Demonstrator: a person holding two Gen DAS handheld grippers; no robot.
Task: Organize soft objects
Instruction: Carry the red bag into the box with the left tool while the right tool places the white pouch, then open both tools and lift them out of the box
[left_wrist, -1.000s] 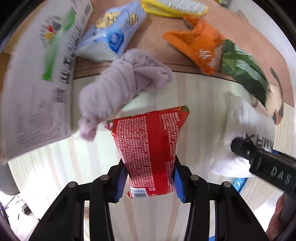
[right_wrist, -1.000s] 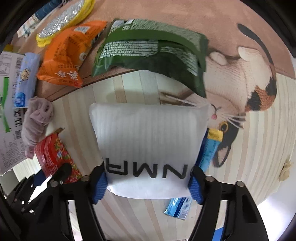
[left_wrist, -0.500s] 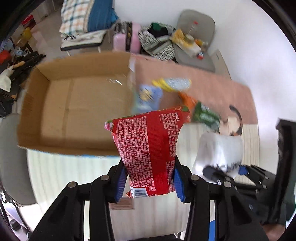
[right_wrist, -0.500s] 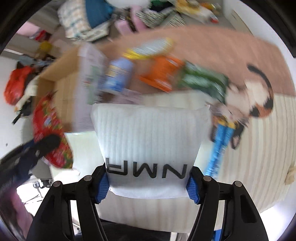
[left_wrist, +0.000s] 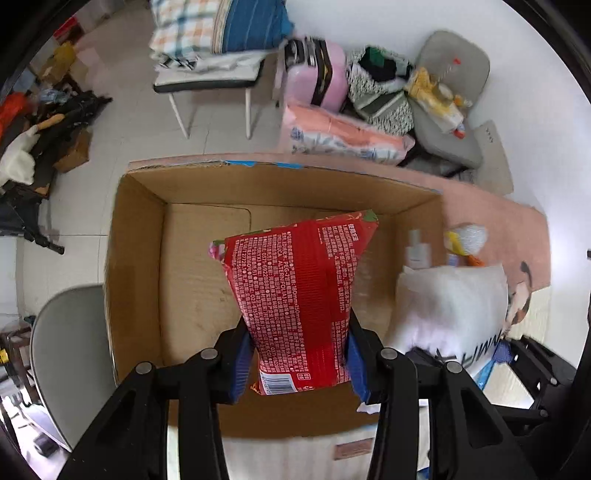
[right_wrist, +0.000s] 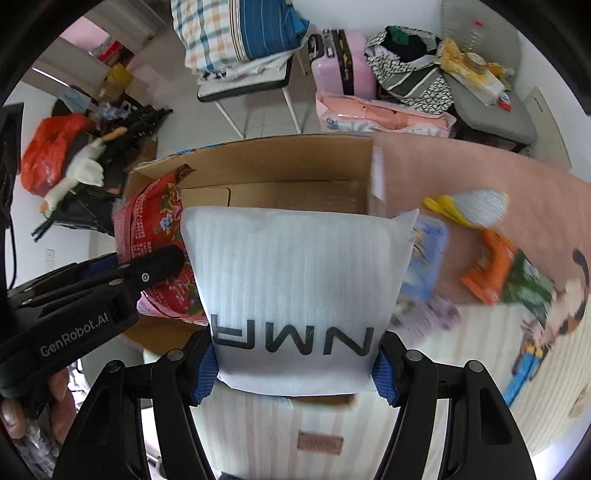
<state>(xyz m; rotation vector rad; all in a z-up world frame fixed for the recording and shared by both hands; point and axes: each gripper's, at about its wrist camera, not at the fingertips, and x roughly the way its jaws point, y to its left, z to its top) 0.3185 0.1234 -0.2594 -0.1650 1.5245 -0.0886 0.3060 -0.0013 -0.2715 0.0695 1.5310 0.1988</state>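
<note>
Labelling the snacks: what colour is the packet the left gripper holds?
Red with white print on the packet, clearest in the left wrist view.

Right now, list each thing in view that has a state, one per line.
Left gripper: shut on the red snack packet, over the box.
Right gripper: shut on the white foam pouch.
Cardboard box: open, nothing visible on its floor.
Pink suitcase: upright, closed.

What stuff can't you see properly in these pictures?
- Left wrist view: part of the cardboard box floor is hidden behind the red packet.
- Right wrist view: the white pouch covers much of the box; the blue packet and orange packet are motion-blurred, labels unreadable.
- Left wrist view: the red packet's print is too small to read.
</note>
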